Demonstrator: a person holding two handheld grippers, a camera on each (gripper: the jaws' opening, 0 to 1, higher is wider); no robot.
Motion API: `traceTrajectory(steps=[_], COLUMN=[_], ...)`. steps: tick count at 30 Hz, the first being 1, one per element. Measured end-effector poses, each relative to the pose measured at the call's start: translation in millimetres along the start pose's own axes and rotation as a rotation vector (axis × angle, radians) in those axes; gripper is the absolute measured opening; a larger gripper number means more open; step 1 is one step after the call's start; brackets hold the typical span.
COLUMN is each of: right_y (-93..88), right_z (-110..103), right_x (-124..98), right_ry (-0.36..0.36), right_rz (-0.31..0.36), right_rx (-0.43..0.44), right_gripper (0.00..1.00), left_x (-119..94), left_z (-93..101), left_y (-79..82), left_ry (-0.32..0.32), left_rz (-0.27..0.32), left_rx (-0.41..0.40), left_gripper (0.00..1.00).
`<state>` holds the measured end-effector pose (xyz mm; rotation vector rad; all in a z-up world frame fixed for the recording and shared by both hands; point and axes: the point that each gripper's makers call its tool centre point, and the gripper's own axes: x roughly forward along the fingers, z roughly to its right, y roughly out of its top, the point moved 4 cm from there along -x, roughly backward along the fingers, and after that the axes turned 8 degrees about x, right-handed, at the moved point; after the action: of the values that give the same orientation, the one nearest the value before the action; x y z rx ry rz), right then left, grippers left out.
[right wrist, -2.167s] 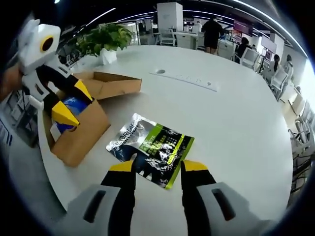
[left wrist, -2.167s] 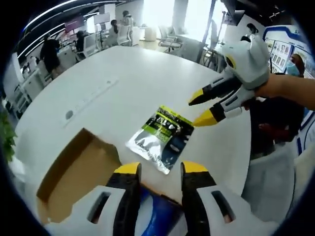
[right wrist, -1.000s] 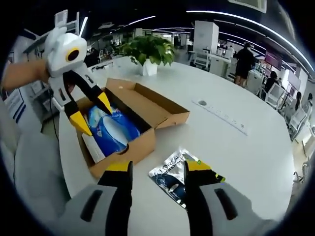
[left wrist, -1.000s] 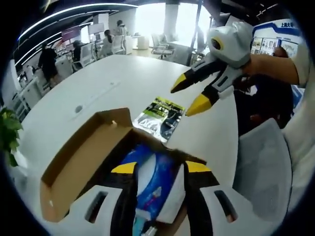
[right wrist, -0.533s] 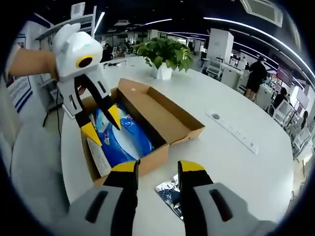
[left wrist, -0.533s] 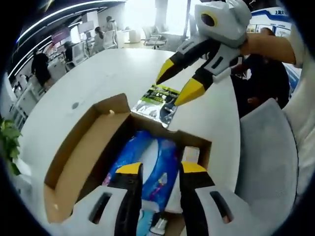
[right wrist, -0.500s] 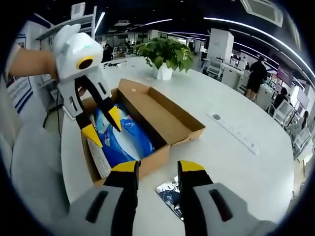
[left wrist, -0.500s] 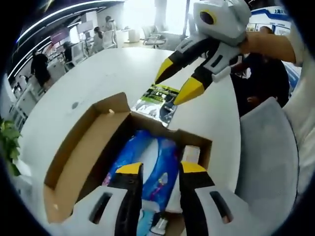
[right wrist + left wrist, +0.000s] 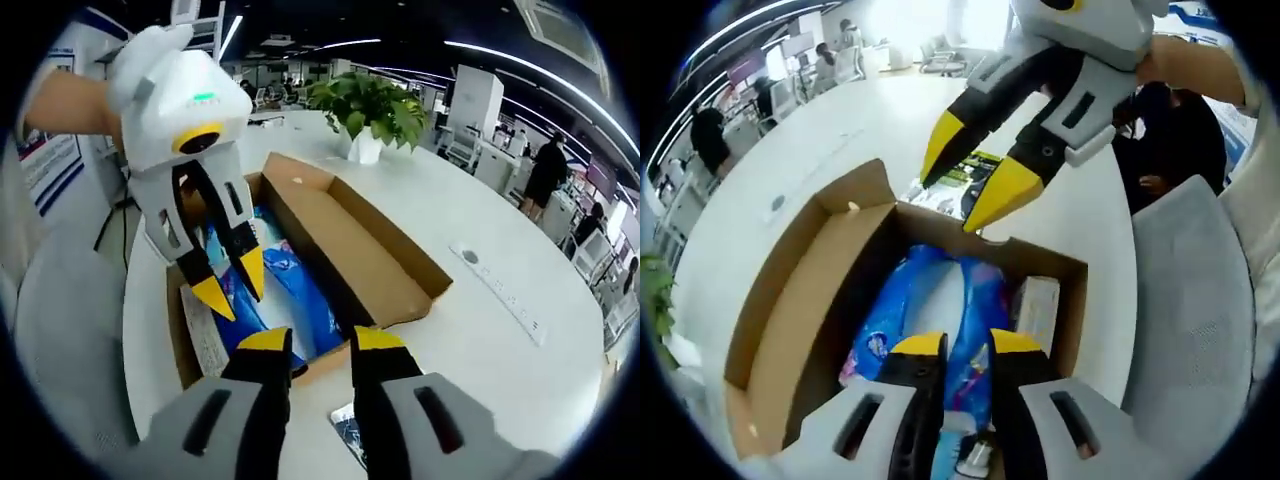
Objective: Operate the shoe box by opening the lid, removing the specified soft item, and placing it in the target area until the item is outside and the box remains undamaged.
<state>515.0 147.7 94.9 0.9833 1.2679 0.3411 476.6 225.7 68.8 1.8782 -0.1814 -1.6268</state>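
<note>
- So both grippers, left [image 9: 956,344] and right [image 9: 310,339], hover part-open and empty over the box [image 9: 780,300].
- Grabbing the blue pack [image 9: 940,300] carelessly could tear the cardboard wall.

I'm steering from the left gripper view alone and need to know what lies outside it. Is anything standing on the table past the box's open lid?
Observer: Yes. In the right gripper view a potted plant stands on the white table beyond the open shoe box.
Operator: How does my left gripper look from there?
Observer: The left gripper points down into the box, jaws apart, tips over the blue soft pack.
Operator: And the right gripper's own jaws?
Observer: The right gripper has its jaws a little apart, gripping nothing, at the box's near wall.
</note>
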Motion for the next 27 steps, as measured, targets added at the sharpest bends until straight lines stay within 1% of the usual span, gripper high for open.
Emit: traceTrajectory(steps=[4, 7, 10, 13, 14, 17, 19, 21, 27], right_y=[-0.4, -1.2, -1.4, -3.2, -2.7, -2.1, -2.5, -1.1, 5.3], right_z=[-5, -6, -7, -6, -5, -5, -3, -3, -5], right_x=[14, 22, 31, 38, 40, 46, 49, 49, 48], right_ry=[0.016, 0.019, 0.022, 0.012, -0.002, -0.011, -0.024, -0.028, -0.025], right_rz=[-0.023, -0.038, -0.052, -0.068, -0.067, -0.065, -0.068, -0.062, -0.042], right_rx=[-0.028, -0.056, -0.074, -0.089, -0.091, -0.099, -0.102, -0.084, -0.085], right_gripper=[0.18, 0.18, 0.16, 0.14, 0.14, 0.11, 0.06, 0.00, 0.00], left_x=[1, 1, 1, 0, 0, -1, -1, -2, -9], left_z=[0.2, 0.5, 1.3, 1.2, 1.0, 0.9, 0.3, 0.2, -0.5], left_y=[-0.6, -1.7, -2.9, -2.7, -2.7, -2.8, -3.3, -2.6, -1.3], left_ry=[-0.007, -0.008, -0.013, -0.013, -0.014, -0.018, -0.016, -0.014, -0.010], left_rz=[-0.004, -0.012, -0.013, -0.007, -0.003, 0.006, 0.007, 0.012, 0.020], left_rx=[-0.006, -0.010, -0.017, -0.032, -0.042, -0.067, -0.077, -0.083, -0.099], left_gripper=[0.08, 0.04, 0.02, 0.00, 0.00, 0.00, 0.00, 0.00, 0.00])
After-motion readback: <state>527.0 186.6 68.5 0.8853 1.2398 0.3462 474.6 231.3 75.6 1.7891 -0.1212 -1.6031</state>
